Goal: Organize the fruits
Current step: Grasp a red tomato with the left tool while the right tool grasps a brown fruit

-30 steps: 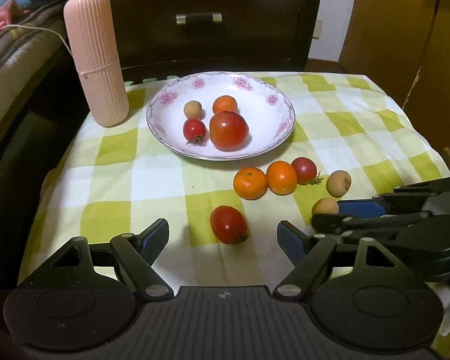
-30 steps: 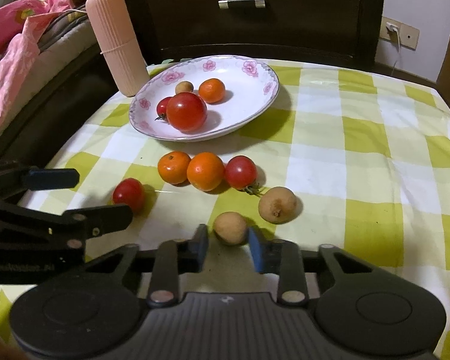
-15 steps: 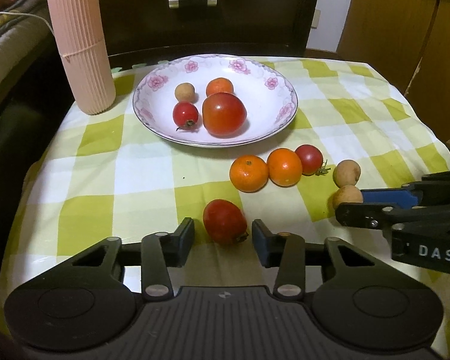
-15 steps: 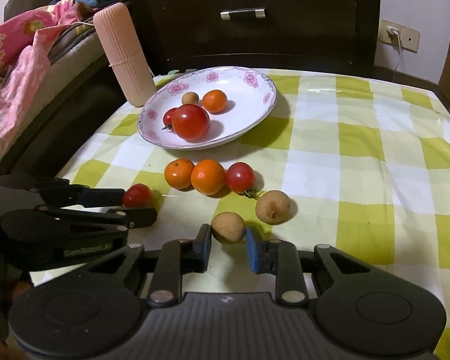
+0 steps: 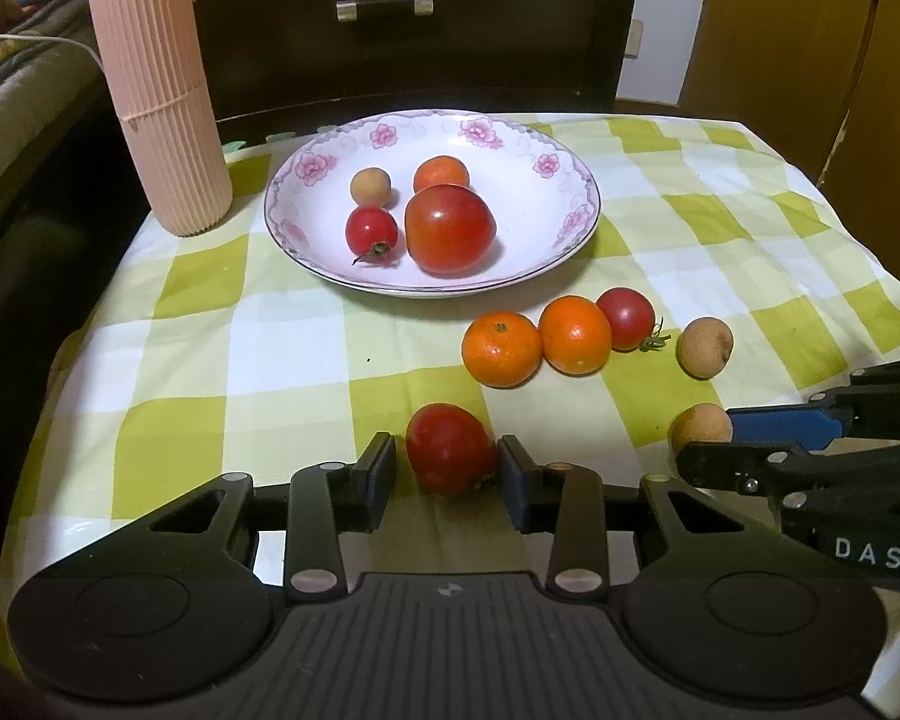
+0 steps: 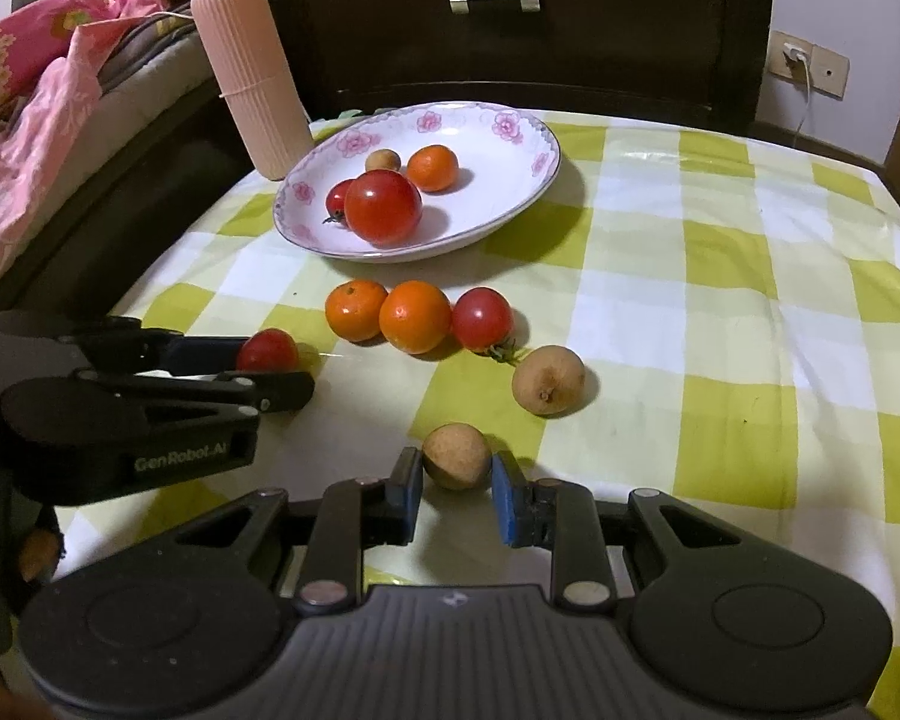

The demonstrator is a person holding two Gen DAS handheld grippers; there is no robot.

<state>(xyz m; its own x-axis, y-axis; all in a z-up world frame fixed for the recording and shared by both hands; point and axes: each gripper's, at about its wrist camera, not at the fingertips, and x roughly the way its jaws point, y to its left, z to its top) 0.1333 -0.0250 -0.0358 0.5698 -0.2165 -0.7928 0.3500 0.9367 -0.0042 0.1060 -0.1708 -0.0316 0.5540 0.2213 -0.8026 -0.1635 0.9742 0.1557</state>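
My left gripper (image 5: pixel 447 465) is shut on a red tomato (image 5: pixel 450 447) just above the checked cloth; it also shows in the right wrist view (image 6: pixel 267 351). My right gripper (image 6: pixel 456 480) is shut on a small brown longan (image 6: pixel 456 456), which also shows in the left wrist view (image 5: pixel 701 426). A white flowered plate (image 5: pixel 564 192) holds a large tomato (image 5: pixel 450 228), a small tomato (image 5: pixel 371 229), an orange (image 5: pixel 441 173) and a longan (image 5: pixel 369 187). Two oranges (image 5: pixel 501 348) (image 5: pixel 575 333), a small tomato (image 5: pixel 627 311) and another longan (image 5: pixel 705 347) lie on the cloth.
A tall pink ribbed case (image 5: pixel 159 90) stands left of the plate. A dark wooden drawer unit (image 5: pixel 390 24) is behind the table. Bedding lies at the left (image 6: pixel 42 108). The table edge drops off at left and right.
Both grippers have closed: the left from wide open onto the red tomato, the right tighter on the longan. Both fruits sit slightly higher off the cloth.
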